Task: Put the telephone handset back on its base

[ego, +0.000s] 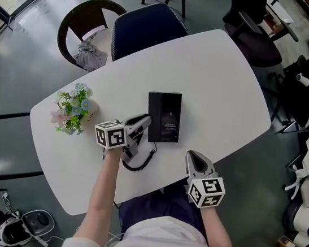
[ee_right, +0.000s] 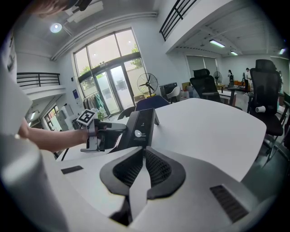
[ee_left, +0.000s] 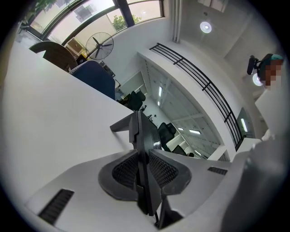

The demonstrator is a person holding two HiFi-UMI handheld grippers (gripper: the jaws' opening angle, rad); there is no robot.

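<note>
Starting out left of the left tool (ego: 141, 125): a little bunch of flowers (ego: 74, 109) sits near that end of the table (ego: 223, 84). There's bare white top between the flowers and the tool, so there's some room on that side.

The left tool itself is clamped on the handset (ee_left: 147, 193). From its own camera you get the thin black slab edge-on, with both pads pressing its sides. The curly cord (ego: 137, 162) loops on the table just behind and under that tool, close to the near edge.

Immediately right of its tips is the base (ego: 164, 117), a black rectangle, and the handset is hard up against the base's left edge. Whether it's actually seated, I can't tell.

Beyond the base the tabletop is wide open all the way to the far edge and the rounded right end. A dark blue chair (ego: 148, 25) is tucked in at the far edge.

The right tool (ego: 191, 155) is well to the right of the base. Its tips are just over the near edge and its body hangs off the table. The jaws are together with nothing between them.
</note>
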